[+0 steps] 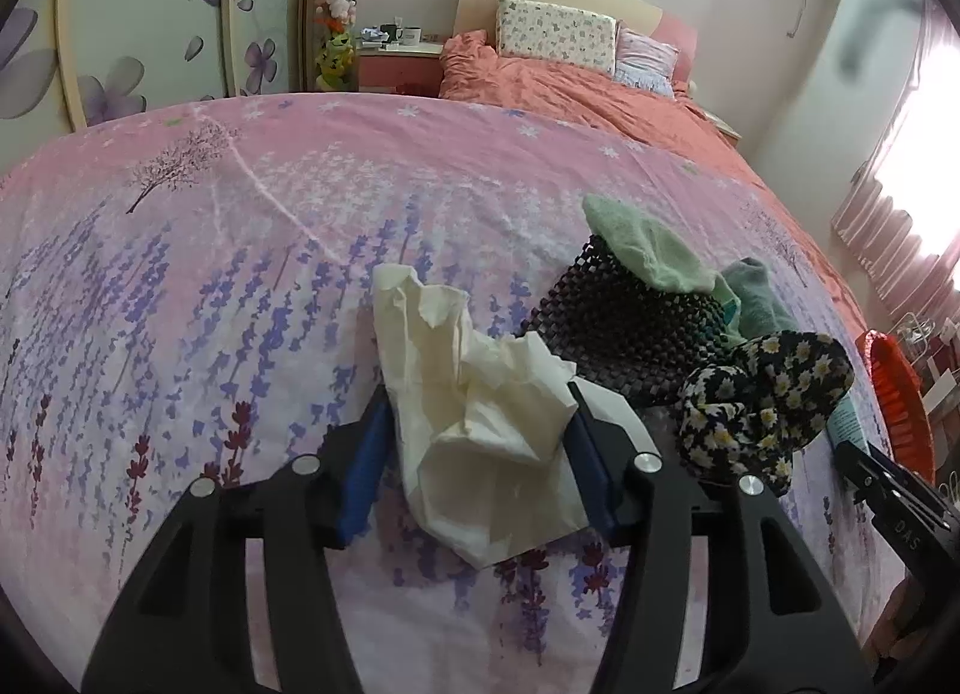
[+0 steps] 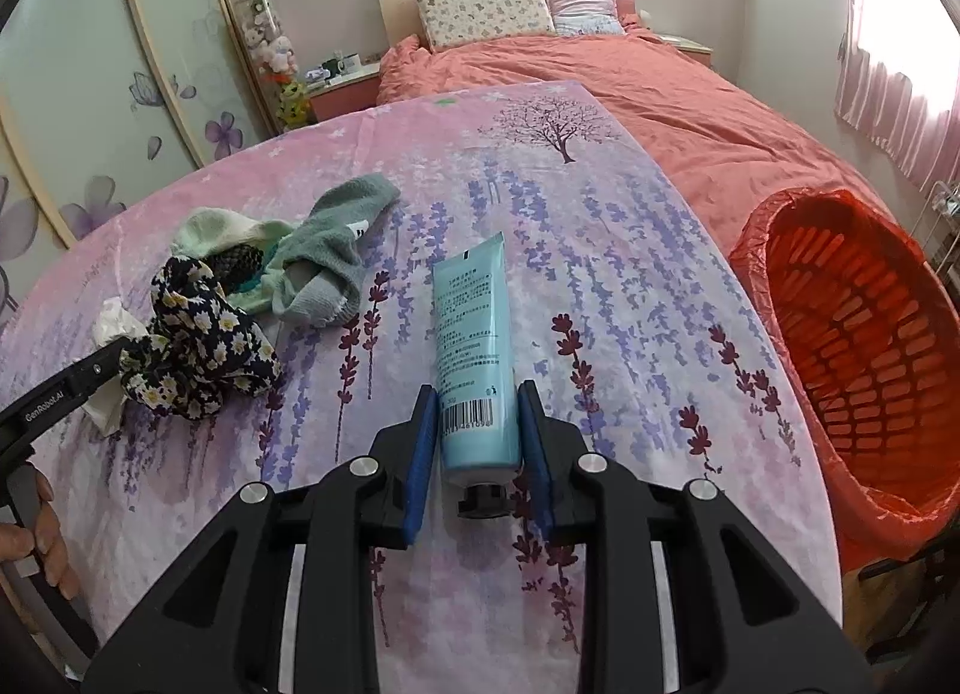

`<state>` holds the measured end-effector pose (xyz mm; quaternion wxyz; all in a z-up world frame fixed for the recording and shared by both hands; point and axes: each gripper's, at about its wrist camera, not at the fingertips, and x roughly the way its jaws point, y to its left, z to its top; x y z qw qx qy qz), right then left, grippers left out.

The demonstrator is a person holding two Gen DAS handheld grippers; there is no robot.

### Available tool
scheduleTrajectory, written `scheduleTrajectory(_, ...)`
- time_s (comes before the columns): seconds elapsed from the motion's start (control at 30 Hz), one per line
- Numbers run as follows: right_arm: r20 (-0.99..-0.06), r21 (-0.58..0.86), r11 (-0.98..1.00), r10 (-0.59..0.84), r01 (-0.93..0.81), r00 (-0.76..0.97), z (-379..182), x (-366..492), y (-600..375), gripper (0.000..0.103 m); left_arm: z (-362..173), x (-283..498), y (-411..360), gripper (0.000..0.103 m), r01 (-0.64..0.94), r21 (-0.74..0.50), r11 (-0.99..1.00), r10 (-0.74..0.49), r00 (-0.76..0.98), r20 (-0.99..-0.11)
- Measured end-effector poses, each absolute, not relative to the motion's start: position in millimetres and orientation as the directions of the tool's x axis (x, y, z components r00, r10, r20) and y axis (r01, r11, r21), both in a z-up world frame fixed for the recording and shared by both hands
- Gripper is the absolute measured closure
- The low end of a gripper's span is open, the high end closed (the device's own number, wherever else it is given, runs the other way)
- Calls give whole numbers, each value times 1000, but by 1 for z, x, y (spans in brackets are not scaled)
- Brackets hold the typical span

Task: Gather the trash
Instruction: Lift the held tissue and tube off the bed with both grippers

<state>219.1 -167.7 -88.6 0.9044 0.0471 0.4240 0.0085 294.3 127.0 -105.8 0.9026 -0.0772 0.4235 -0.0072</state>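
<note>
A crumpled white tissue (image 1: 474, 394) lies on the pink floral cloth (image 1: 240, 250), between the fingers of my left gripper (image 1: 477, 400), which stands open around it. The tissue also shows at the left in the right wrist view (image 2: 111, 328). A light blue tube (image 2: 474, 346) with a black cap lies on the cloth, between the blue pads of my right gripper (image 2: 477, 400); the pads sit at its sides, and I cannot tell whether they press it. A red-lined trash basket (image 2: 852, 346) stands at the right.
A pile of cloth items lies beside the tissue: a daisy-print fabric (image 1: 762, 394), a dark woven mat (image 1: 624, 322), green socks (image 1: 648, 250). A bed with an orange duvet (image 2: 630, 87) is behind. A wardrobe (image 1: 138, 15) stands at the left.
</note>
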Motion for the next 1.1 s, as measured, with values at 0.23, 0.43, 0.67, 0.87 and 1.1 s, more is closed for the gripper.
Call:
scheduleTrajectory(0.23, -769, 64, 998, 33, 26, 638, -89, 217, -164, 75, -107, 297, 116, 47, -56, -70, 996, -19, 627, -779)
scheduleTrajectory(0.43, -768, 85, 996, 48, 26, 639, -89, 219, -165, 74, -107, 297, 108, 46, -59, -13, 998, 27, 616, -787)
scheduleTrajectory(0.67, -769, 77, 997, 44, 25, 638, -89, 220, -167, 73, -108, 296, 109, 40, -77, 1, 997, 48, 609, -792)
scheduleTrajectory(0.87, -769, 78, 997, 45, 25, 638, -89, 220, -167, 73, -109, 298, 110, 31, -62, -11, 998, 29, 607, -794)
scheduleTrajectory(1.1, -768, 84, 996, 50, 23, 638, -89, 220, -168, 73, -115, 303, 107, 10, -48, 1, 999, 29, 585, -811)
